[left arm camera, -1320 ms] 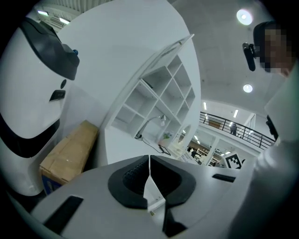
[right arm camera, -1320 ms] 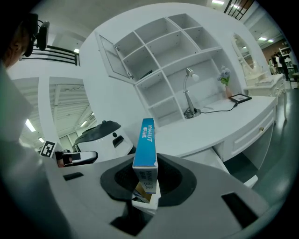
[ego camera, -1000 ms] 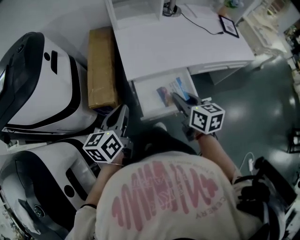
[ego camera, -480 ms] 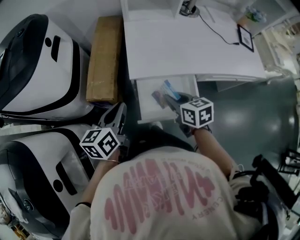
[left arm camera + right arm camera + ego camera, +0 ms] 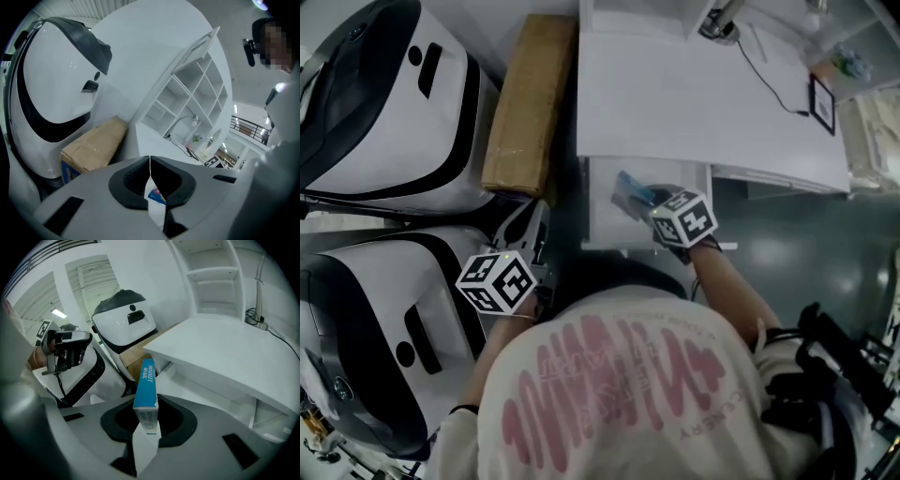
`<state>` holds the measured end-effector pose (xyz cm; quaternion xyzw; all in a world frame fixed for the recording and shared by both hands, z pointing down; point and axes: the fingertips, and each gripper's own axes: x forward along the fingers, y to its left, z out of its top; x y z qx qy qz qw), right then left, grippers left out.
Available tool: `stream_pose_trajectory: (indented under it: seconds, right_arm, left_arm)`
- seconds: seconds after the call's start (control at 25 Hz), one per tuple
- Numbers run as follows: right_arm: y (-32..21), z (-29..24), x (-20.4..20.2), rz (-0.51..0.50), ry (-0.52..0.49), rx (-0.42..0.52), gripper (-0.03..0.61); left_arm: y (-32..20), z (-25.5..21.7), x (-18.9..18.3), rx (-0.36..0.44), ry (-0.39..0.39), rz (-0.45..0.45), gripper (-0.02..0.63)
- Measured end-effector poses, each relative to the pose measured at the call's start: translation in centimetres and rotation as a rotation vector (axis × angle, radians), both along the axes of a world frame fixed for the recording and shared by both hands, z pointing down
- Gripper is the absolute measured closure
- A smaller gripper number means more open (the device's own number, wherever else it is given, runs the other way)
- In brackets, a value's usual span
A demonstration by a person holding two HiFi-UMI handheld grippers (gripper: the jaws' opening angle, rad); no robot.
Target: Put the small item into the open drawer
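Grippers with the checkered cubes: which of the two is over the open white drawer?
The right gripper, clamping a slim blue-and-white box, is above the open white drawer. The left gripper hangs outside it, beside the white-and-black machines.

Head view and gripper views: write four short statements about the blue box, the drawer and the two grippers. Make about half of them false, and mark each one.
1. The right gripper grips a blue box. True.
2. The drawer under the white desk is pushed shut. False: it stands pulled out, open.
3. The left gripper reaches into the drawer. False: it hangs to the drawer's left, below the cardboard box.
4. The cardboard box lies beside the desk's left edge. True.
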<state>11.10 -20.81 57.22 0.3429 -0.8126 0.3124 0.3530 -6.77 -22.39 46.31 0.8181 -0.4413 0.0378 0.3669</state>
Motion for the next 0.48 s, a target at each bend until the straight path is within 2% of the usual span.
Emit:
stream_pose_trajectory:
  seconds: [0.28, 0.48]
  right_arm:
    - [0.0, 3.3, -0.4, -0.091, 0.035, -0.083, 0.491]
    - [-0.2, 5.3, -0.1, -0.104, 0.06, -0.12, 0.491]
  left_arm:
    - [0.5, 0.6, -1.6, -0.023, -0.019, -0.066, 0.578]
    - [1.2, 1.2, -2.7, -0.043, -0.031, -0.109, 0.578]
